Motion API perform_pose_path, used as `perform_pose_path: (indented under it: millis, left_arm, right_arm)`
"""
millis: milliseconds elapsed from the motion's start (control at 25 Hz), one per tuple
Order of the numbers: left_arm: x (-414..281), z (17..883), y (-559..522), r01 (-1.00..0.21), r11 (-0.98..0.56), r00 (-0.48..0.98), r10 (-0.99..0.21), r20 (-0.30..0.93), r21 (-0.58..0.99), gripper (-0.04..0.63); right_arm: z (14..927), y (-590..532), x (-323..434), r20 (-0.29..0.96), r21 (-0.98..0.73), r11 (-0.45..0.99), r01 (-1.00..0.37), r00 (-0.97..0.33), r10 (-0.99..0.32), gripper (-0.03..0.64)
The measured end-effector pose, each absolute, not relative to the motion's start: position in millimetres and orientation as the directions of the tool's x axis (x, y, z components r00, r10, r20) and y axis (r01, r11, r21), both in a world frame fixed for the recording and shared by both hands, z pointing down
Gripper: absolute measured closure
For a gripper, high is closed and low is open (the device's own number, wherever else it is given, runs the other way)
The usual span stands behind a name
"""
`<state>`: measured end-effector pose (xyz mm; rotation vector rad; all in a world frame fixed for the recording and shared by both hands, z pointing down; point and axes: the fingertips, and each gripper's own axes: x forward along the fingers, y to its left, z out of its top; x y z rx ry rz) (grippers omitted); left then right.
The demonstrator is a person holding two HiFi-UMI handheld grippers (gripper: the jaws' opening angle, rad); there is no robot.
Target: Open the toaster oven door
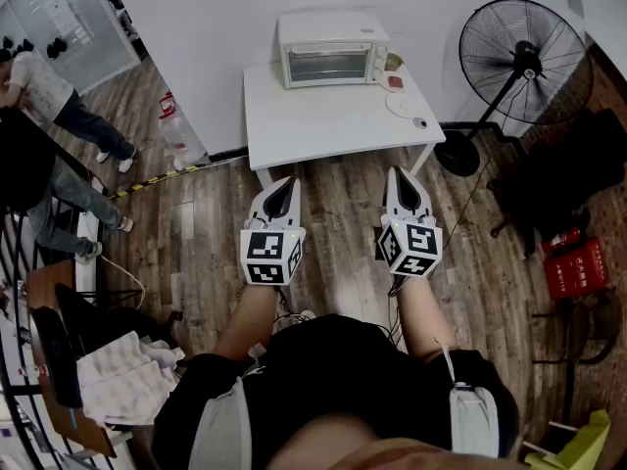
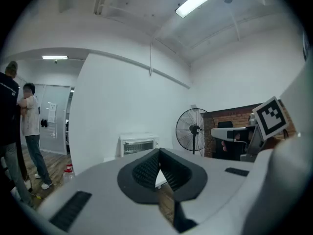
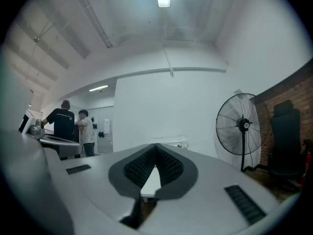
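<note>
A white toaster oven (image 1: 331, 48) stands at the back of a small white table (image 1: 323, 125) against the wall, its glass door closed. The oven also shows small and far off in the left gripper view (image 2: 139, 144). Both grippers hang over the wooden floor, well short of the table. My left gripper (image 1: 283, 190) is shut with nothing between its pads (image 2: 146, 169). My right gripper (image 1: 404, 183) is shut and empty too, its tips (image 3: 155, 147) meeting. In the right gripper view only the table's edge shows beyond the jaws.
A white plate (image 1: 404, 105), a small red thing (image 1: 396, 81) and a small dark object (image 1: 420, 122) lie on the table's right side. A black pedestal fan (image 1: 514, 57) stands right of the table. Two people (image 1: 59, 106) stand far left. A water jug (image 1: 176, 125) sits by the table.
</note>
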<state>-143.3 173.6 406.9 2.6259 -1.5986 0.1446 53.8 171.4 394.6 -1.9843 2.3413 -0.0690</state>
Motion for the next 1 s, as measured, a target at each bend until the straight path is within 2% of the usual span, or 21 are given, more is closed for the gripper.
perform_pose_path:
  millis: [320,1000]
  left_arm:
    - [-146.8,400.9,169.8,-0.883,-0.47,0.469,-0.878,0.097,0.007,0.583]
    - [-183.4,413.6,127.8,-0.864,-0.504,0.503,-0.859,0.097,0.014,0.583]
  right_arm:
    - [388.1,170.1,42.2,-0.083,-0.064,0.175,-0.982,-0.17,-0.982,0.614]
    - [405.8,133.5,6.7,-0.035,-0.083,0.147,-0.986,-0.144,-0.989,0.614]
